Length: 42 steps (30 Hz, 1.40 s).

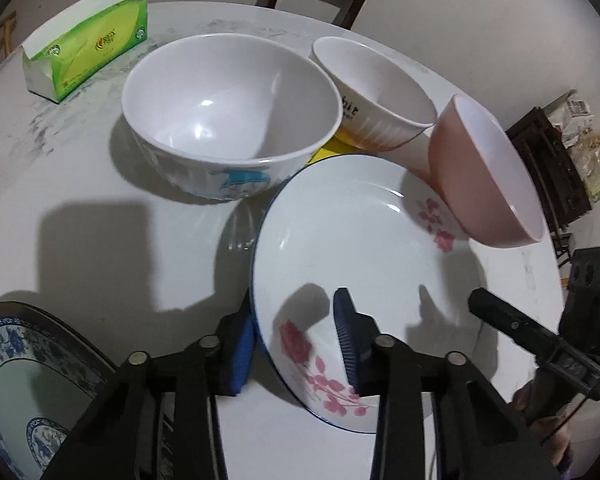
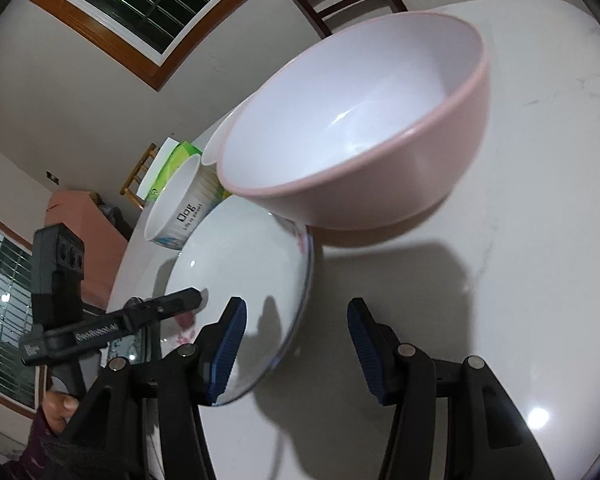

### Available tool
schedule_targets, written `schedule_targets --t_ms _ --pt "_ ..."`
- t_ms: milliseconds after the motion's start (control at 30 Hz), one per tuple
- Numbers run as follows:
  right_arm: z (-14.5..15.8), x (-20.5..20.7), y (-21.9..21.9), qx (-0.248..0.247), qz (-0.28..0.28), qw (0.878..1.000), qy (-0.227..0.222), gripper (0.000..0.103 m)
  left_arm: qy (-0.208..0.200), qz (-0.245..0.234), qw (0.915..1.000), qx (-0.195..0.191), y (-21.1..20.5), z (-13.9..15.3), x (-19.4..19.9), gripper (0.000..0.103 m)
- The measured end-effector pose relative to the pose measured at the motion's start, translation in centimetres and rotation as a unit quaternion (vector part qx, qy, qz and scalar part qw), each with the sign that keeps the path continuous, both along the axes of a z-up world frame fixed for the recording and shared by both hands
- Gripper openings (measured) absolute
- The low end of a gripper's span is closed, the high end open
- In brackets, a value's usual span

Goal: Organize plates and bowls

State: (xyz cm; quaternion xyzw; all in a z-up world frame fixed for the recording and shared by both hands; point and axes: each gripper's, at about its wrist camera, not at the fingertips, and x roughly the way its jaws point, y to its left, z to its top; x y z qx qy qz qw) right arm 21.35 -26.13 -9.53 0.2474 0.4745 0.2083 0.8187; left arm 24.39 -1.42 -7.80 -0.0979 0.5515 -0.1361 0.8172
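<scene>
On the white table (image 1: 80,208), left tongs (image 1: 296,344) straddle the floral plate's (image 1: 364,248) rim; right tongs (image 2: 296,344) gape empty.

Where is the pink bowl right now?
In the left wrist view the pink bowl sits at the right, tilted, its base on the far rim of the flowered plate, just right of the orange-striped bowl.

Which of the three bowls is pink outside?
The pink bowl, farthest right beside the flowered plate; the big bowl and lettered bowl are white.
</scene>
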Motion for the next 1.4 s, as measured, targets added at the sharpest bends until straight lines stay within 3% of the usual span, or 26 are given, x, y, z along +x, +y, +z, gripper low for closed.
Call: schedule_targets --t_ms 33,167,333,867,1133,1400 --pt "-0.1 0.0 0.5 -0.005 0.006 1.0 0.004 0.031 -0.003 0.002 0.9999 0.013 0.0 -0.1 0.0 0.016" --pt "-0.9 -0.4 0.3 -0.016 0.007 1.0 0.013 0.02 -0.007 0.003 0.9998 0.016 -0.1 0.1 -0.7 0.015" --pt "-1.5 -1.3 -0.9 0.005 -0.01 1.0 0.027 0.019 -0.02 -0.017 0.9993 0.028 -1.7 0.5 -2.7 0.015" --pt "0.1 -4.9 1.2 0.045 0.014 0.998 0.033 0.019 -0.04 0.027 0.9988 -0.004 1.2 3.4 -7.7 0.018" --pt "2.3 -4.3 6.7 0.049 0.063 0.997 0.019 0.019 -0.065 0.071 0.9953 -0.003 5.8 6.0 -11.5 0.025" --pt "3.5 -3.9 12.9 0.034 0.117 0.992 0.012 0.019 -0.06 0.121 0.9908 -0.002 11.3 5.8 -14.4 0.025"
